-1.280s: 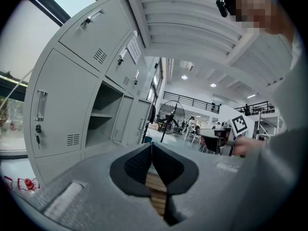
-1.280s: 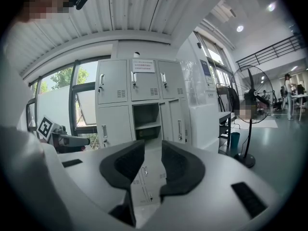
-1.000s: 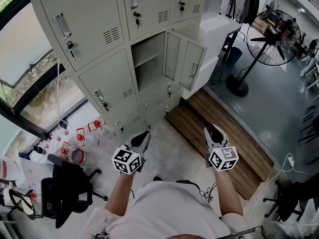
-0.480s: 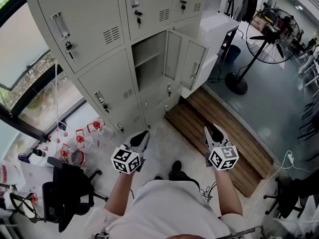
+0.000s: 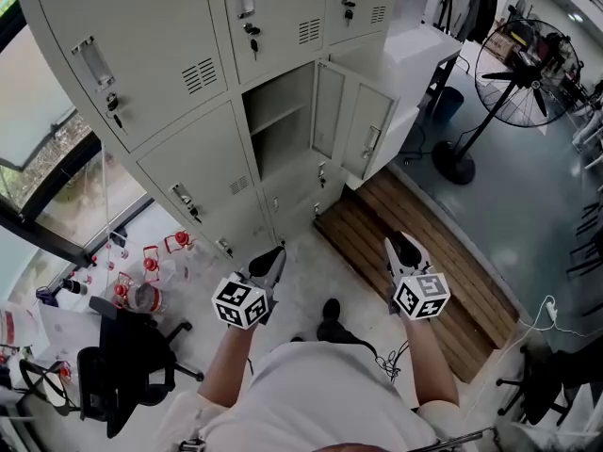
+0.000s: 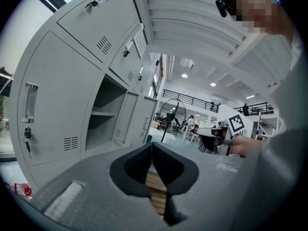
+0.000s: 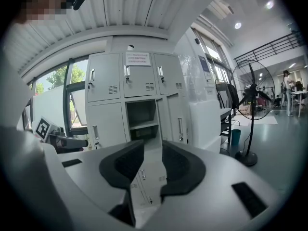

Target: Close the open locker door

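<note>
Lockers [image 5: 179, 26]: a grey bank filling the far left and middle, every door closed but one.
Left gripper [image 5: 271, 257]: held out low in front of the person, jaws clenched together on nothing. It looks to be only along for the approach.
Open compartment [image 5: 278, 125]: middle column, second row, with one shelf inside and bare as far as I can see.
Locker door [image 5: 363, 125]: hinged on the compartment's right edge and swung wide to the right, inner face toward us, the handle near its far-right free edge. It is well apart from both grippers.
Right gripper [image 5: 403, 245]: level with the left one, jaws released and apart with nothing between them. It sits on the door's side, so I'd judge it the one to catch the free edge and sweep it leftward.
Wooden platform [image 5: 377, 210]: on the floor just below the door, something to step onto when reaching in.
Fan [image 5: 528, 73]: far right, well away from the door.
</note>
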The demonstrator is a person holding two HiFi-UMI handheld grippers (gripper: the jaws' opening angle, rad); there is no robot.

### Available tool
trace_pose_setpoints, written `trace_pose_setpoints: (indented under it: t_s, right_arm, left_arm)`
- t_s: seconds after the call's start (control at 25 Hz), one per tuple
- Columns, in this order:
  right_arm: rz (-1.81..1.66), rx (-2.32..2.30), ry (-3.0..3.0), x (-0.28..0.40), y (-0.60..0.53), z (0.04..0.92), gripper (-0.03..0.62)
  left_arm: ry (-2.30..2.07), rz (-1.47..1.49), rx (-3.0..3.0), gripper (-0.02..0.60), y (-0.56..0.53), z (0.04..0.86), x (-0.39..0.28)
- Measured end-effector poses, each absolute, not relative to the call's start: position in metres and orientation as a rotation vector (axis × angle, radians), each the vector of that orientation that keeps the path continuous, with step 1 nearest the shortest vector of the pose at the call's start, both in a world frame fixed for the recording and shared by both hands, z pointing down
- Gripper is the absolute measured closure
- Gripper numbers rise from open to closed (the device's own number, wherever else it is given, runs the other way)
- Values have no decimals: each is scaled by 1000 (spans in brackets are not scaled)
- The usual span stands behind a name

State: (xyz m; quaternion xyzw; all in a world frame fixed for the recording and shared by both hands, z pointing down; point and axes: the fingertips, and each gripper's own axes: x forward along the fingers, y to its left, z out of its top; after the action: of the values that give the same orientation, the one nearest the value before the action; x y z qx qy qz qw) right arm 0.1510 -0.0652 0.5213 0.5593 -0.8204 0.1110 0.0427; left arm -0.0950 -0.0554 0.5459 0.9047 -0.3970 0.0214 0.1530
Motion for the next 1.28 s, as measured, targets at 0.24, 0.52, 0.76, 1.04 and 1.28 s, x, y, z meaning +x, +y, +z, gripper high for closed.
trace_pose_setpoints:
  t_s: [0.24,0.52,0.76,1.04,1.28]
  right_arm:
    - [356,1684,-2529,170,-109,525,491]
    - [376,1629,-2556,187,-165,532,491]
    - [385,1578,-2586,202,-208,535,491]
    - [383,1501,-2624,214,-254,540,491]
    - [384,1467,-2639,219,-285,543,490]
  left_arm:
    - [-1159,72,2586,566,-91,546,-74]
    - [-1202,84,2571,566,-136,545,-53]
    - [-1250,90,2546,566,-165,546,-34]
    - [-1320,84,2518,566,-192,546,-18]
    - [-1355,83,2489,566,-204,549,-11]
